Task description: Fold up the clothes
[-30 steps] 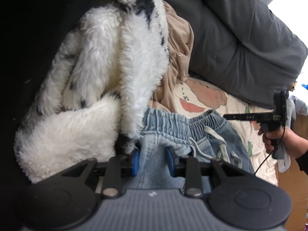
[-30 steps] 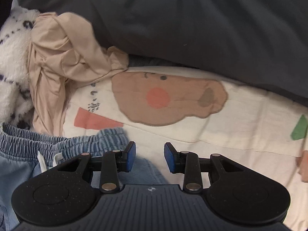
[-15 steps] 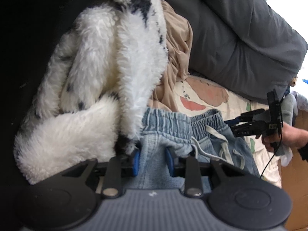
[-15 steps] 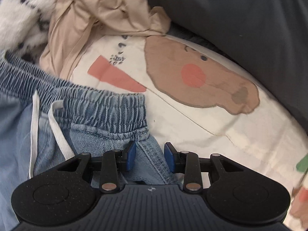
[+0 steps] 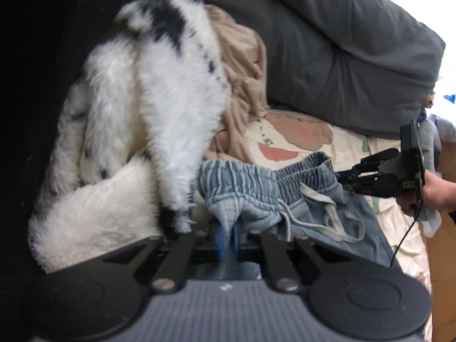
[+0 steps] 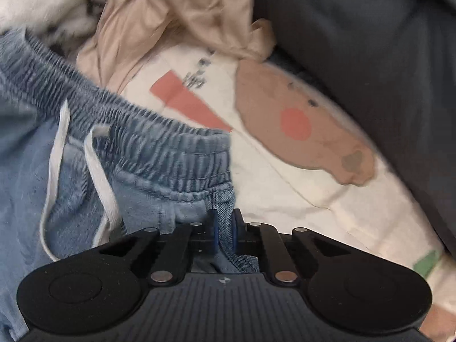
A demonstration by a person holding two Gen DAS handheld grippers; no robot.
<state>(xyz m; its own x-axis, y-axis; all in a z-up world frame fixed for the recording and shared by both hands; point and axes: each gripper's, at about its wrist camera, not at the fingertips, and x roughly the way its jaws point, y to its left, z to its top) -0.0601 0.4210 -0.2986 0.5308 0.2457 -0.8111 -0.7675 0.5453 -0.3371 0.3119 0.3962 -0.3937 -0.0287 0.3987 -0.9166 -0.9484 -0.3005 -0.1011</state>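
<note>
- A moment ago both tools had their blue pads apart over the jeans. Now the left tool (image 5: 227,235) has pinched shut on a bunch of the jeans (image 5: 285,199) just below the stretchy waist, and the cloth there has been pulled up into a little peak.
- The right tool (image 6: 223,229) has closed too. It is clenched on the side seam of the jeans (image 6: 159,165), right under the corner of the waistband.
- So each tool grips one side of the waist. I think this is the grab step, right before the lift.
- Next, I think both tools need to go up together and pull apart a bit, so the jeans hang flat and can be laid out to fold.
- The jeans are light blue and soft, with a crinkly waistband and a white string (image 6: 99,171) hanging loose. They lie rumpled on the bed sheet (image 6: 285,199), which has a big brown shape with a pink dot.
- Just beside the jeans is a fluffy white coat (image 5: 148,131) with black spots.
- Behind that is a tan top (image 6: 176,14), all bunched up.
- Farthest back is a dark gray blanket (image 5: 342,57).
</note>
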